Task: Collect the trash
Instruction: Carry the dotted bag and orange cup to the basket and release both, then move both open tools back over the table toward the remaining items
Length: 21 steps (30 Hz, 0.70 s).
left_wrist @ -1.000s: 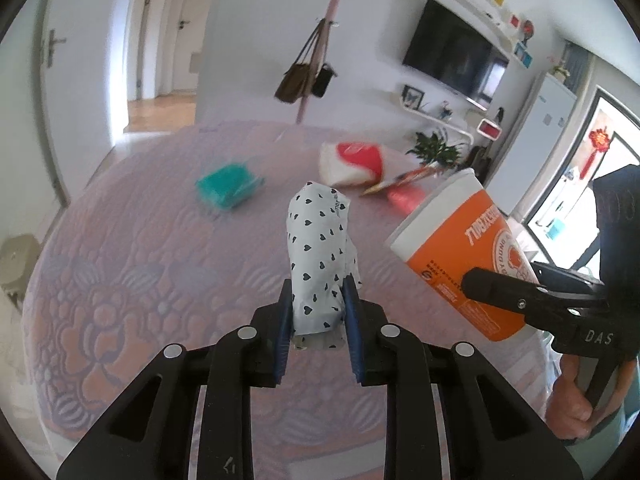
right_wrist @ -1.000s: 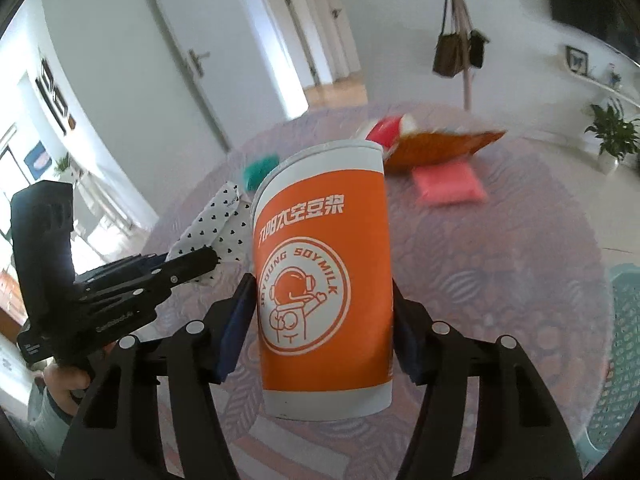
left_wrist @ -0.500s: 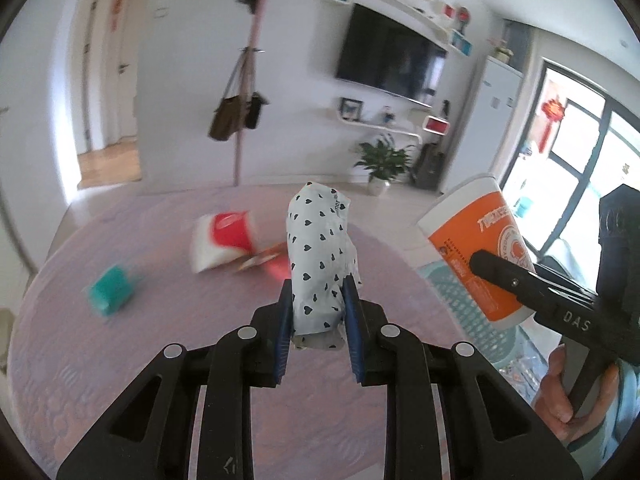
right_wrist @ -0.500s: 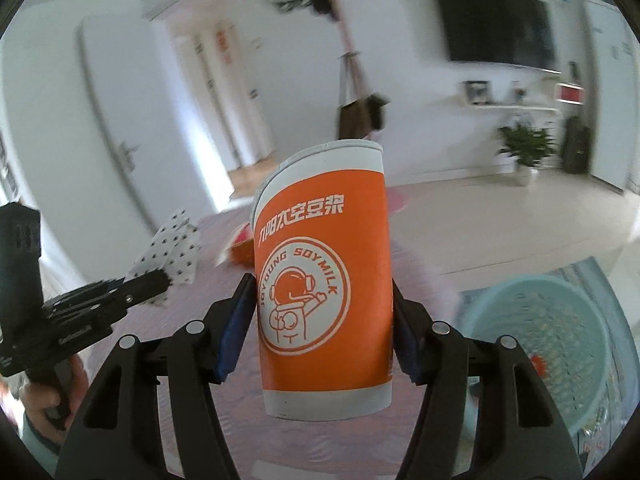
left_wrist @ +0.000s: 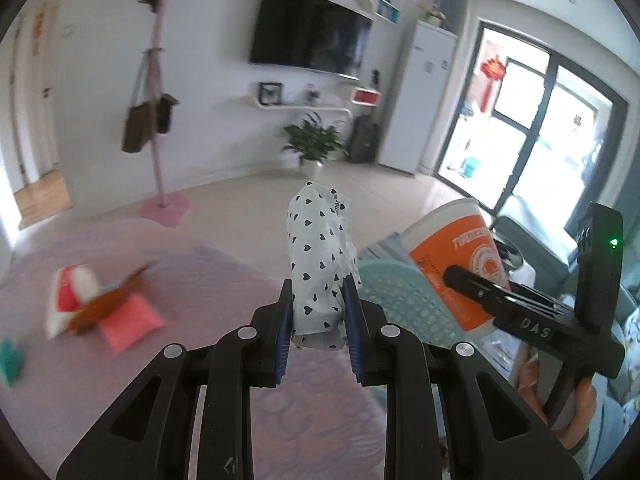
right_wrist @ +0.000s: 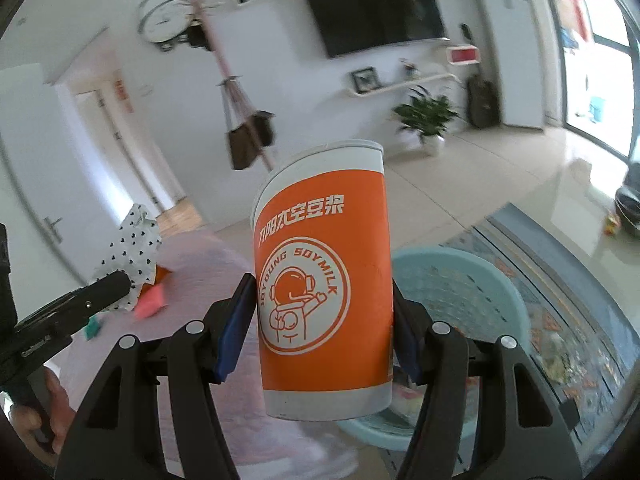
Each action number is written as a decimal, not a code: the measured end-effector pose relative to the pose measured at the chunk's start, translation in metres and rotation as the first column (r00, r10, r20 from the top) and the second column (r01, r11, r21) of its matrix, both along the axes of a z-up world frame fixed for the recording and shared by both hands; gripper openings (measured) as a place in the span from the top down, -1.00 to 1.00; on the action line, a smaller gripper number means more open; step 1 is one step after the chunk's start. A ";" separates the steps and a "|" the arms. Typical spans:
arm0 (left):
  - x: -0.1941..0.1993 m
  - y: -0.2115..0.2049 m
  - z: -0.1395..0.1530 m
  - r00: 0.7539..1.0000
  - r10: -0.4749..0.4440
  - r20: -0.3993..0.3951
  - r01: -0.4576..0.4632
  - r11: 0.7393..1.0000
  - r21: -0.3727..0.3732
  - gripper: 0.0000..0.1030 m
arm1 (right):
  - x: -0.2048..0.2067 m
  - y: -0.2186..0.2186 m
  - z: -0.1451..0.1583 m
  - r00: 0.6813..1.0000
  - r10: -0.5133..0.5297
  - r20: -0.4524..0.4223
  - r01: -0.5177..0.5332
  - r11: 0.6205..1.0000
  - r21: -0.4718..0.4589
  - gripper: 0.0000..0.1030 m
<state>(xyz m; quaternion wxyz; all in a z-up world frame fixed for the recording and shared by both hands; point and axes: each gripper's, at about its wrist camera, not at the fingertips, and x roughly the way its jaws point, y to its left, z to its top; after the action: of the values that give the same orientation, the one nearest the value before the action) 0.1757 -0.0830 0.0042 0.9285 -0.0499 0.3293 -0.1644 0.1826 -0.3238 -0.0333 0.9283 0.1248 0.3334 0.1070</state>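
table: red-white packet, pink packet left on it | left gripper: clamped on heart-print wrapper | teal basket: contents blurred | right gripper: clamped on orange paper cup, upright, above basket rim

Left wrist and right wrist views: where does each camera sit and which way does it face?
Left wrist: on the left gripper, facing along its fingers clamping a heart-print packet; right hand shows.
Right wrist: on the right gripper, facing its orange soymilk cup; left hand shows.
Shared: packet, cup, teal basket.
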 end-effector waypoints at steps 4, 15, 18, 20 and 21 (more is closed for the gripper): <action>0.017 -0.029 -0.017 0.997 -0.062 -0.037 0.062 0.998 0.009 0.56 | 0.001 -0.018 -0.015 0.994 -0.101 -0.038 0.098 0.992 -0.074 -0.15; 0.057 -0.063 -0.060 0.969 -0.159 -0.189 0.157 0.987 -0.026 0.28 | 0.017 -0.047 -0.058 0.953 -0.230 -0.195 0.215 0.972 -0.098 -0.19; 0.056 -0.063 -0.061 0.969 -0.165 -0.184 0.164 0.986 -0.021 0.10 | 0.017 -0.053 -0.059 0.946 -0.253 -0.201 0.238 0.966 -0.095 -0.19; 0.051 -0.062 -0.061 0.969 -0.168 -0.179 0.168 0.986 -0.017 -0.08 | 0.014 -0.055 -0.059 0.945 -0.253 -0.208 0.242 0.967 -0.080 -0.19; 0.047 -0.061 -0.060 0.971 -0.164 -0.176 0.164 0.986 -0.018 -0.13 | 0.013 -0.056 -0.058 0.944 -0.255 -0.209 0.245 0.967 -0.077 -0.19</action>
<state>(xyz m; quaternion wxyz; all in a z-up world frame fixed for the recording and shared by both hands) 0.2230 -0.1439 -0.0559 0.8787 -0.0386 0.4131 -0.2360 0.1959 -0.3795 -0.0914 0.8953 0.1537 0.4166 -0.0342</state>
